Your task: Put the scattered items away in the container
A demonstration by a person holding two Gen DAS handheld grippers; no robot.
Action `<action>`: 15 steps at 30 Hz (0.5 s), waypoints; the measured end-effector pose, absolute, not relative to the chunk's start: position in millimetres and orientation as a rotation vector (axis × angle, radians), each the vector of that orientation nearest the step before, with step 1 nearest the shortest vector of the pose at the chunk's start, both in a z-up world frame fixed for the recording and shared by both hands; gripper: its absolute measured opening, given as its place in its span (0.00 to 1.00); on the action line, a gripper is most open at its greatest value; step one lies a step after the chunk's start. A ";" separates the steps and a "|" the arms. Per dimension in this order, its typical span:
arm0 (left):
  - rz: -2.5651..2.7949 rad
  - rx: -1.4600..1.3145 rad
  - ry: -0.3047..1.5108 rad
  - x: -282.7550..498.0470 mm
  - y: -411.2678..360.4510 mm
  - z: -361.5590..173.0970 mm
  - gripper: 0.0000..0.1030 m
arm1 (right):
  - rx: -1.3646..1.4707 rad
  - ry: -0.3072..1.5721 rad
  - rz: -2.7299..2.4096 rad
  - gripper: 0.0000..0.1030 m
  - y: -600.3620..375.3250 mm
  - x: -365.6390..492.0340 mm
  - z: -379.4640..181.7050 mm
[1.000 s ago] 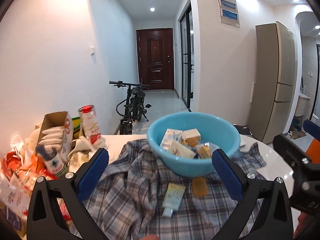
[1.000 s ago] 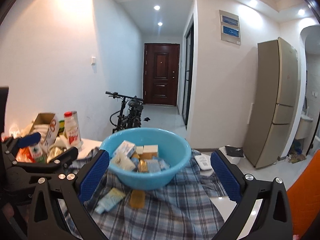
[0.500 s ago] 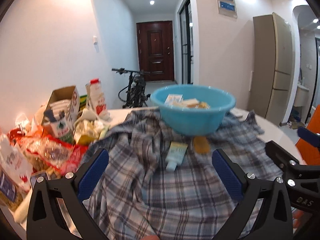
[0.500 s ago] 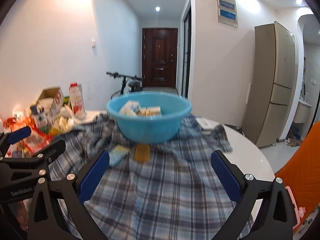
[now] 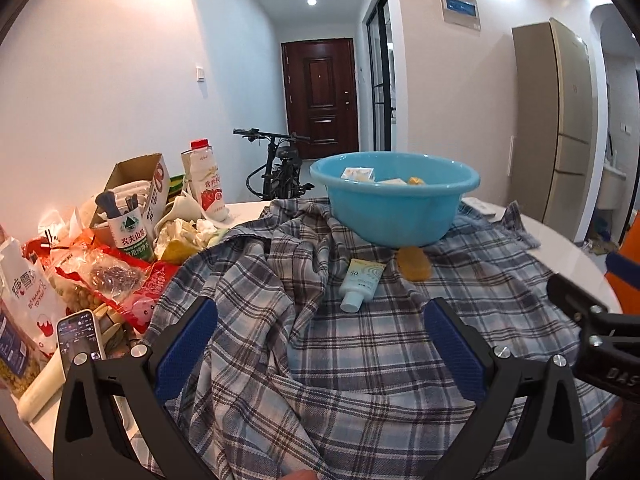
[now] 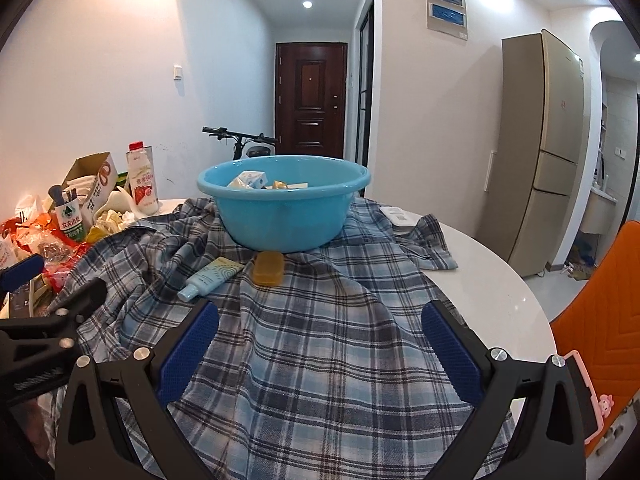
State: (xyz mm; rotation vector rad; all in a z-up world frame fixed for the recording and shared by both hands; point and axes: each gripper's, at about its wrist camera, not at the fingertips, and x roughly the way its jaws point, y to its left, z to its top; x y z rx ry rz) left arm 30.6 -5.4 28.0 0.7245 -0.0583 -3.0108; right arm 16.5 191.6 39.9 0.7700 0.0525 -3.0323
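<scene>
Basin (image 6: 282,216) sits on the shirt (image 6: 332,340) mid-table; tube (image 6: 210,277) and soap (image 6: 269,267) lie just before it. Left gripper (image 5: 320,346) and right gripper (image 6: 318,346) both gape wide, empty.

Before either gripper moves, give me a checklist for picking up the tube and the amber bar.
1. Left gripper open, nothing held: ok.
2. Right gripper open, nothing held: ok.
3. Tube lying in the open on the plaid shirt: ok.
4. Amber bar clear of the basin: not ok, it touches or tucks under the base.
5. Room left in the basin: ok, contents sit low.
6. Grippers down at the items: not ok, both held back.
</scene>
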 end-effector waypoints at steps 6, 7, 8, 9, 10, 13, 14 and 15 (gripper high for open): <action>-3.010 0.705 -0.082 33.3 -5.2 32.7 1.00 | 0.757 0.045 -3.012 1.00 184.7 14.1 40.2; -3.010 0.711 -0.083 32.4 -5.1 31.9 1.00 | 0.753 0.048 -3.009 1.00 183.1 14.5 40.0; -3.011 0.720 -0.077 31.0 -5.4 30.9 1.00 | 0.752 0.048 -3.004 1.00 181.6 14.5 39.8; -3.011 0.731 -0.069 29.7 -6.0 29.7 1.00 | 0.753 0.046 -2.998 1.00 180.3 14.0 39.6; -3.009 0.740 -0.064 28.7 -6.6 28.4 1.00 | 0.753 0.044 -2.990 1.00 179.0 14.0 39.3; -3.010 0.758 -0.038 27.0 -8.8 24.9 1.00 | 0.757 0.055 -2.988 1.00 176.5 13.7 38.4; -3.012 0.771 -0.028 26.4 -9.3 23.8 1.00 | 0.758 0.054 -2.987 1.00 176.2 13.3 38.0; -3.017 0.777 -0.019 26.6 -9.7 23.0 1.00 | 0.760 0.052 -2.986 1.00 176.0 12.8 37.7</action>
